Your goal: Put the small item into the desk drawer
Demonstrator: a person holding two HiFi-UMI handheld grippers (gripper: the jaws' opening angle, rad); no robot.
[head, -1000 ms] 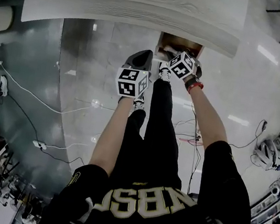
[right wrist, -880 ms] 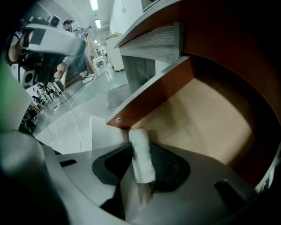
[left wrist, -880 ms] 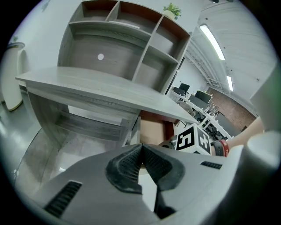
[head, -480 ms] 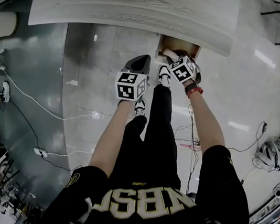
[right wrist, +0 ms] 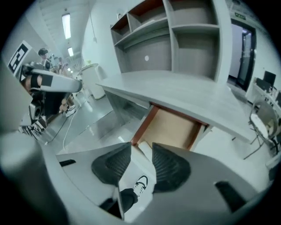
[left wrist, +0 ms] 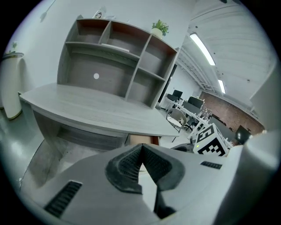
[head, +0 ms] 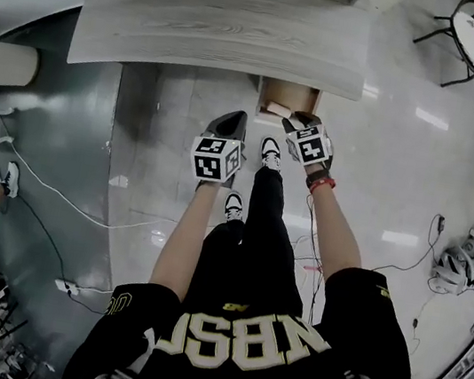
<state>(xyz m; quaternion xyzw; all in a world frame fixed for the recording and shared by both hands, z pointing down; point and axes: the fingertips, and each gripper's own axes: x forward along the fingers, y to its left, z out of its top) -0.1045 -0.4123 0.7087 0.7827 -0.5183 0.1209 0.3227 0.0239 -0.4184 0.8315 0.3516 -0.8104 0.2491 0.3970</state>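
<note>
The small item [head: 277,108] – a pale block – lies in the open drawer [head: 296,95], at its front corner, under the edge of the grey surface [head: 219,28]. The right hand-held gripper [right wrist: 141,160] hangs just above the drawer front, its jaws apart and closing, with nothing between the pads. The left hand-held gripper [left wrist: 141,151] is held beside it – tips together, gripping nothing.
</note>
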